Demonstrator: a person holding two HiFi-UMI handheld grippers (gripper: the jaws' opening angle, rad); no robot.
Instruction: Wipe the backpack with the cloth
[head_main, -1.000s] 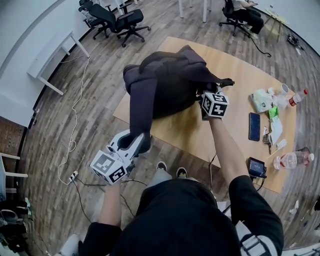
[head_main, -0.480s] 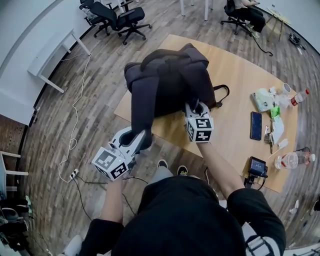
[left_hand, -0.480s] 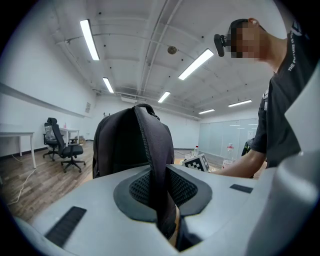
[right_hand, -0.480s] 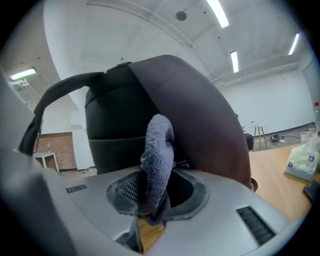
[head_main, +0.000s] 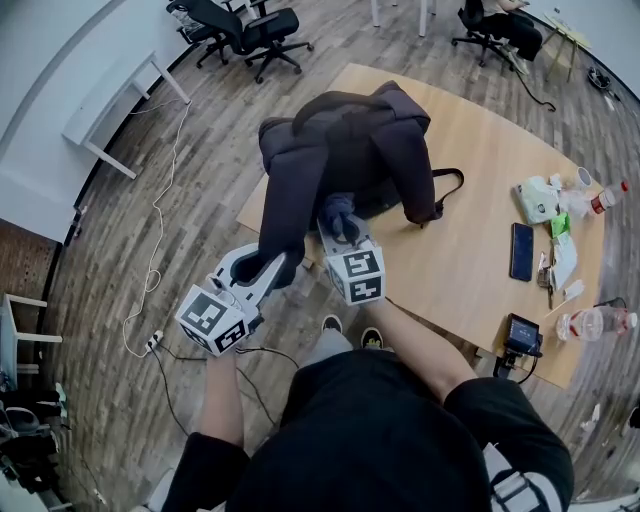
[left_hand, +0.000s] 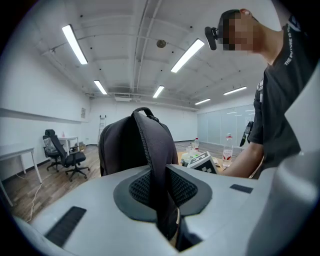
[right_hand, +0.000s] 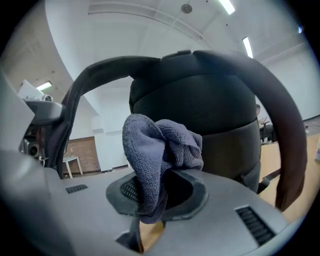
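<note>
There's the left gripper (head_main: 282, 270), jaws pinched on the shoulder strap (head_main: 285, 200) of the dark grey fabric backpack (head_main: 350, 150), steadying it at the light wooden table's (head_main: 480, 250) near-left corner so the right gripper (head_main: 341, 233), jaws just tightening on the crumpled blue-grey terry cloth (head_main: 337, 211), can wipe.

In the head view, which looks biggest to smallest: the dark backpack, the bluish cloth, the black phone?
1. Dark fabric backpack: clearly largest.
2. Grey-blue terry cloth and flat black phone: look alike; the bunched cloth sits nearer the camera, so unranked.
</note>
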